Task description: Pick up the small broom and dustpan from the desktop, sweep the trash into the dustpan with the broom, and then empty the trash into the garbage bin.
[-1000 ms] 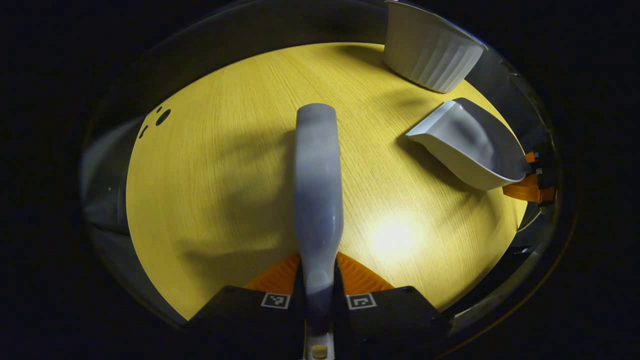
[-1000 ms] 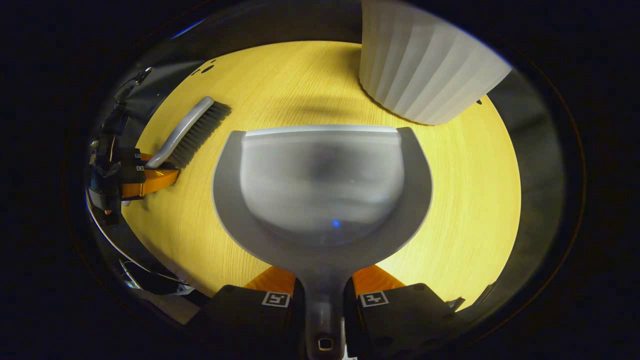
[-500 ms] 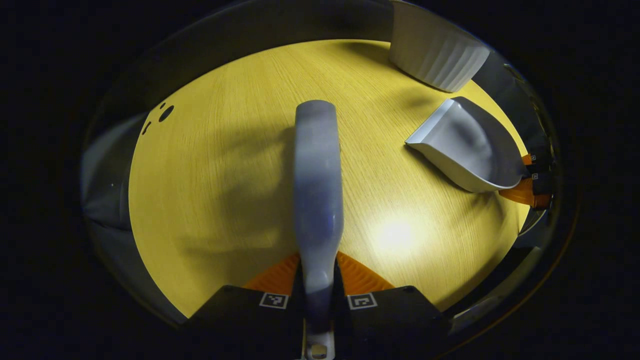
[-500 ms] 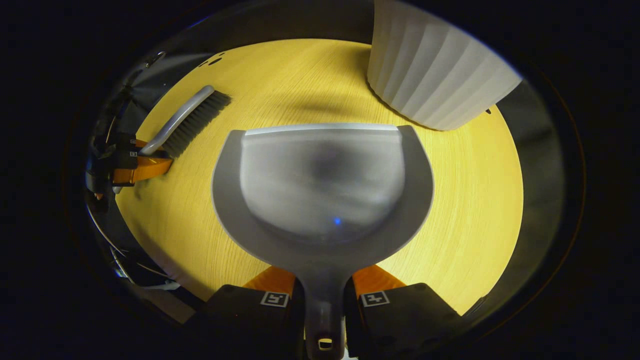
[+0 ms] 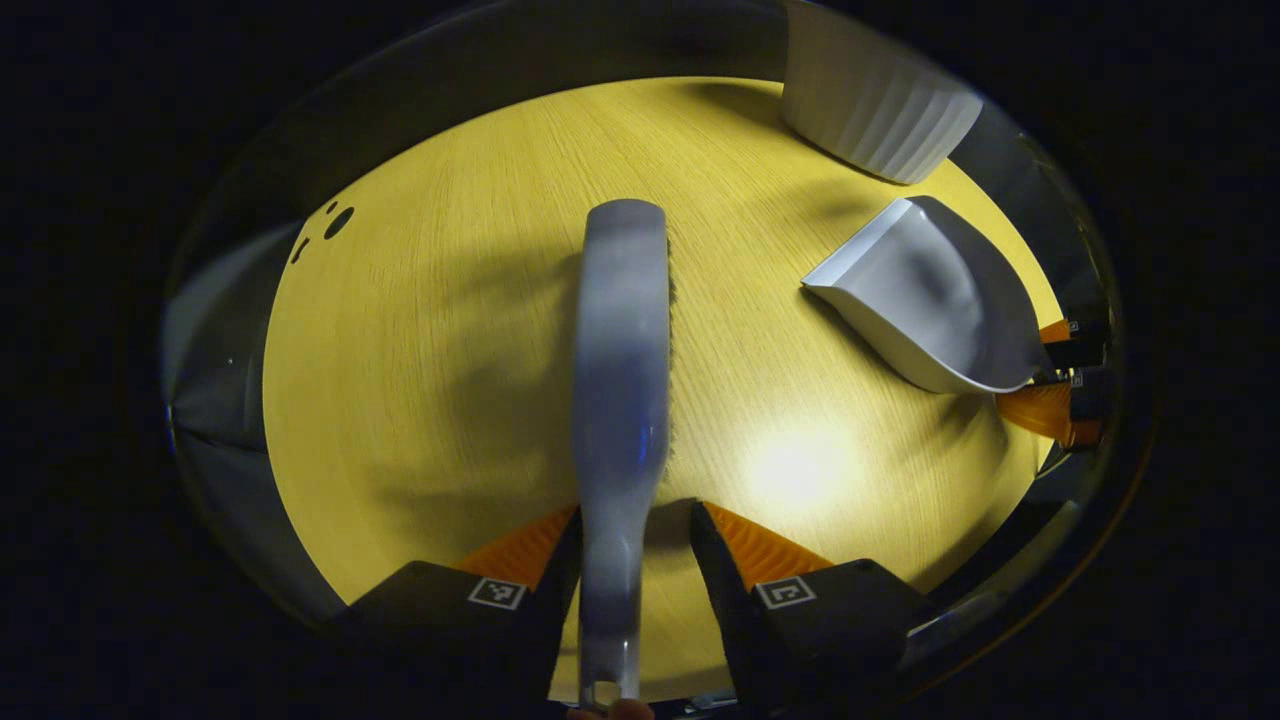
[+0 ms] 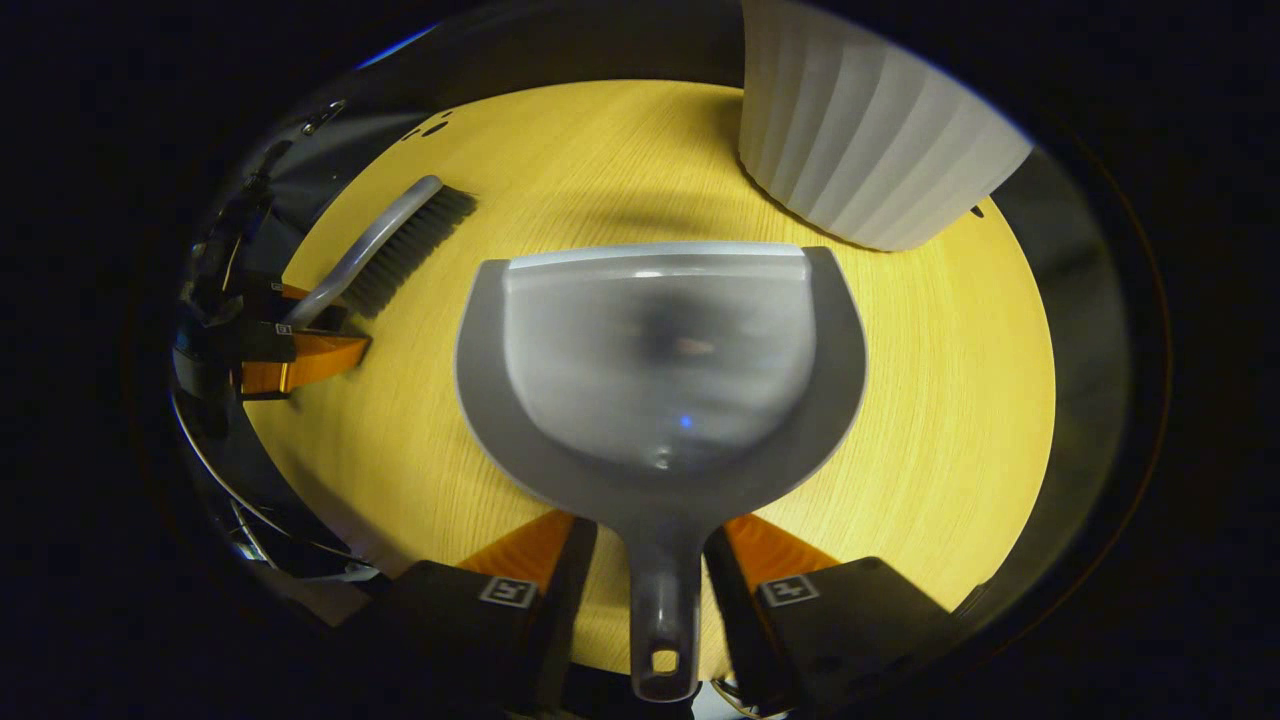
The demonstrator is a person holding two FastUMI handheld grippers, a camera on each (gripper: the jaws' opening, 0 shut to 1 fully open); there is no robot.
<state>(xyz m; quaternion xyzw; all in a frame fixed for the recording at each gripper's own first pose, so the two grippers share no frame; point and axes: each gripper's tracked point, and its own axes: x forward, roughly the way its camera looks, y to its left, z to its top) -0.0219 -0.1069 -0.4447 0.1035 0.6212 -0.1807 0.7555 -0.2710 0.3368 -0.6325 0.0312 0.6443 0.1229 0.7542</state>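
Wood desktop: broom & dustpan lie between parted fingers of L gripper & R gripper, ungripped; handles to be re-centred before closing.

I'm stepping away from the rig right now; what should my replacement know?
Left tool: open, fingers either side of the broom handle; the broom lies on the desktop.
Right tool: open, astride the dustpan handle; the pan looks empty.
Garbage bin: upright, just beyond the dustpan.
Done: no trash seen on the desktop, so sweeping and emptying seem finished.
Left: probably only drawing both tools back.
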